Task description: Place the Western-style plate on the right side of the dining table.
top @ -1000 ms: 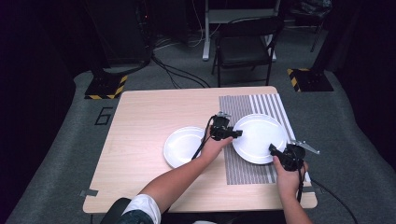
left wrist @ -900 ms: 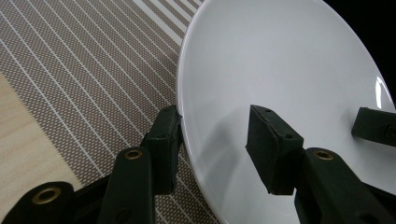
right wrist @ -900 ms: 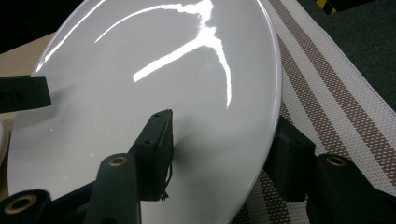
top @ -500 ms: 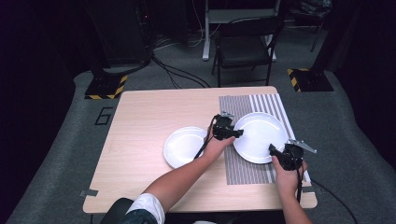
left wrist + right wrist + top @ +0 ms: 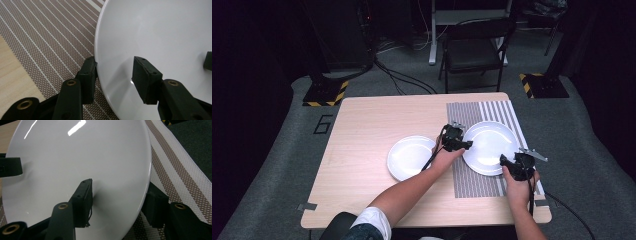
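glossy round plate point(image 5: 160, 30) | woven striped mat point(image 5: 50, 37); jaws seemingly straddling rim

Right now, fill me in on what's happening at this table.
A person works two handheld grippers on the larger white plate lying on the striped placemat. The left gripper straddles its near-left rim, the right gripper its near-right rim, both with jaws open. A smaller white plate sits untouched on the wooden table.

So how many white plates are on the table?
2. One plate sits on the bare wood near the middle. The other plate lies on the striped mat, with the left gripper and right gripper straddling its rim.
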